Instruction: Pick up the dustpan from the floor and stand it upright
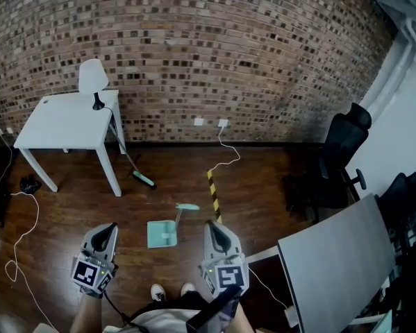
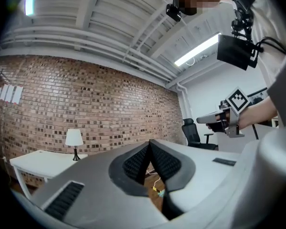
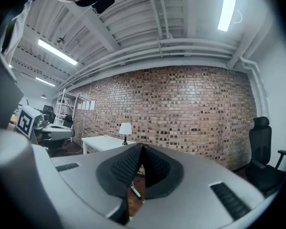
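The mint-green dustpan lies flat on the wooden floor, its long handle pointing away toward the brick wall. My left gripper hovers to its left and my right gripper to its right, both above the floor and apart from it. Both point level toward the wall. In the left gripper view the dark pads meet at the tip of my left gripper with nothing between them. In the right gripper view my right gripper is likewise shut and holds nothing.
A mint-headed broom leans against the white table, which carries a lamp. A yellow-black strip lies on the floor beside the dustpan. A black office chair and a grey desk stand at the right. Cables trail at the left.
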`<action>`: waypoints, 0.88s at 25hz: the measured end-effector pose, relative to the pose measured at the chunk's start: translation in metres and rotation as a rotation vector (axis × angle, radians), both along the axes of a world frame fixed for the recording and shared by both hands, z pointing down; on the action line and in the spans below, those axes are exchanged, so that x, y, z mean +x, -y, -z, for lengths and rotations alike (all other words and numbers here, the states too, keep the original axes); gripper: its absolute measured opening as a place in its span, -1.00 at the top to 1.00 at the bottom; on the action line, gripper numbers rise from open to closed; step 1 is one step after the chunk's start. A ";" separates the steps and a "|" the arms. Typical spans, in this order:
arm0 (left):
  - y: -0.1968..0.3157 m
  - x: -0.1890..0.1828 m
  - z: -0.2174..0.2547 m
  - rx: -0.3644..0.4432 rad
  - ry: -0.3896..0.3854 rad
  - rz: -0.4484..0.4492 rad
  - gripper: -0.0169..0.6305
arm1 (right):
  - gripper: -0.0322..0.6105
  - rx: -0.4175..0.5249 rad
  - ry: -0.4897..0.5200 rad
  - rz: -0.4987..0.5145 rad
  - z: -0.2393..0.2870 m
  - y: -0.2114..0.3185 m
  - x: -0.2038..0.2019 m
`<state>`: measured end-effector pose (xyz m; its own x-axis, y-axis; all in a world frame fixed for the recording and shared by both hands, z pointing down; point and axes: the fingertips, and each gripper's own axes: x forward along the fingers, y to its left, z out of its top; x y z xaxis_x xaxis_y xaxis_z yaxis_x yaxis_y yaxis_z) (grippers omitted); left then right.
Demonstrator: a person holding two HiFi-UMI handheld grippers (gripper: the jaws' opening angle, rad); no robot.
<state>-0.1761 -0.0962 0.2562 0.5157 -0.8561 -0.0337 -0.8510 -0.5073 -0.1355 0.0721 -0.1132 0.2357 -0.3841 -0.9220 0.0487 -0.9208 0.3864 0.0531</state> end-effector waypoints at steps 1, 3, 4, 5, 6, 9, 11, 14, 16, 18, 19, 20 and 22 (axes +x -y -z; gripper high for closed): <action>-0.006 0.002 -0.003 -0.002 0.006 -0.008 0.94 | 0.96 0.003 0.010 -0.010 0.001 -0.008 0.003; -0.022 0.007 -0.009 -0.007 -0.002 -0.013 0.94 | 0.96 0.001 0.019 -0.011 -0.002 -0.026 0.006; -0.034 0.010 -0.011 -0.010 -0.012 -0.015 0.94 | 0.96 -0.002 0.017 -0.006 -0.005 -0.038 0.009; -0.048 0.014 -0.011 -0.012 -0.022 -0.018 0.94 | 0.96 -0.004 0.013 -0.003 -0.007 -0.051 0.012; -0.062 0.018 -0.011 -0.011 -0.030 -0.021 0.94 | 0.96 -0.004 0.012 -0.002 -0.007 -0.064 0.016; -0.108 0.024 -0.004 0.000 -0.046 -0.007 0.94 | 0.96 0.017 0.018 0.008 0.002 -0.103 0.025; -0.142 0.029 -0.004 0.001 -0.044 0.015 0.94 | 0.96 0.038 0.019 0.015 0.005 -0.137 0.032; -0.198 0.059 -0.018 -0.009 -0.027 0.032 0.94 | 0.96 0.041 0.027 0.036 -0.007 -0.197 0.054; -0.240 0.089 -0.027 -0.005 0.004 0.028 0.94 | 0.96 0.029 0.016 0.061 -0.019 -0.238 0.070; -0.284 0.107 -0.034 -0.019 0.007 0.028 0.94 | 0.96 0.006 0.018 0.064 -0.030 -0.275 0.082; -0.303 0.111 -0.035 -0.032 -0.002 0.027 0.94 | 0.96 -0.005 0.032 0.061 -0.032 -0.292 0.087; -0.321 0.115 -0.034 -0.041 -0.006 0.025 0.94 | 0.96 -0.013 0.049 0.058 -0.031 -0.307 0.091; -0.351 0.118 -0.031 -0.047 0.005 0.026 0.94 | 0.96 -0.027 0.075 0.056 -0.029 -0.333 0.097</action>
<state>-0.0586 0.2550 0.2873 0.4931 -0.8699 0.0090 -0.8635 -0.4907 -0.1166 0.1696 0.2203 0.2652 -0.4383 -0.8978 0.0425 -0.8988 0.4375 -0.0262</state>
